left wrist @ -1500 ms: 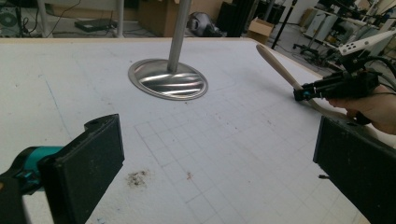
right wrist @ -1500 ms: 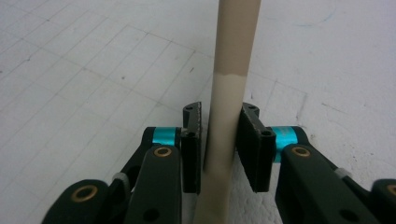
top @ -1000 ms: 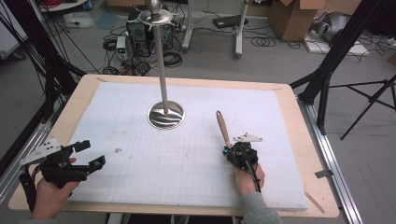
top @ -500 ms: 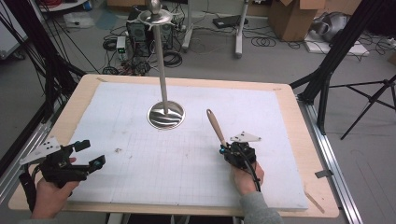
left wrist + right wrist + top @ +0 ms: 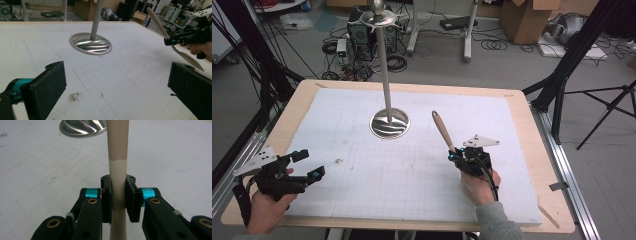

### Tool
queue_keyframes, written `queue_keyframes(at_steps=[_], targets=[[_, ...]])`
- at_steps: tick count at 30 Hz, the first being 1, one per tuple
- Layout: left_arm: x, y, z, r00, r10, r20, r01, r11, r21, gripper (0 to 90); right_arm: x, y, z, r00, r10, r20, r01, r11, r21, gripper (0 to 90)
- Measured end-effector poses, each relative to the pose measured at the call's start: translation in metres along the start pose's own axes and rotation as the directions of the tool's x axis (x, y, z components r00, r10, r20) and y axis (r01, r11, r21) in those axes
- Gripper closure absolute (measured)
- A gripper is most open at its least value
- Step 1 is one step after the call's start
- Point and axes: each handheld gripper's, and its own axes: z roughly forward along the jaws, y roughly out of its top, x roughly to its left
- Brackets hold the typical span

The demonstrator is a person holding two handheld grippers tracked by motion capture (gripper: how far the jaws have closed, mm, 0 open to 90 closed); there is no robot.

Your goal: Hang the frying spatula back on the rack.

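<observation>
A beige spatula (image 5: 442,129) with a long rounded handle is held off the white mat (image 5: 362,185), handle slanting up and away. My right gripper (image 5: 455,156) is shut on its shaft; in the right gripper view both pads (image 5: 106,200) press the shaft (image 5: 117,142) from either side. From the left gripper view the spatula (image 5: 156,20) shows its flat blade hanging below the right gripper (image 5: 172,41). My left gripper (image 5: 311,164) rests at the near left of the mat, open, with nothing between its wide-apart pads (image 5: 50,85).
A metal stand with a round shiny base (image 5: 390,123) and a tall pole (image 5: 384,75) rises from the middle back of the mat. The wooden table edge (image 5: 557,200) frames the mat. Cables, boxes and tripods lie on the floor beyond.
The right gripper has risen with the spatula, and the handle has swung left and more upright. The left gripper has stayed put.
</observation>
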Motion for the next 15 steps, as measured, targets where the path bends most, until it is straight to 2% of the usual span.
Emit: queue_keyframes(at_steps=[7,15], targets=[[0.001,0.0,0.001,1.0,-0.001,0.0,0.001,1.0,0.0,2.1,-0.007,0.02,-0.015,0.999,0.002,-0.045,-0.003,1.0,-0.02,78.1],[0.002,0.001,0.0,1.0,-0.002,0.002,0.002,1.0,-0.006,2.1,-0.006,0.046,-0.027,0.9935,-0.041,-0.106,0.036,0.998,-0.046,78.1]])
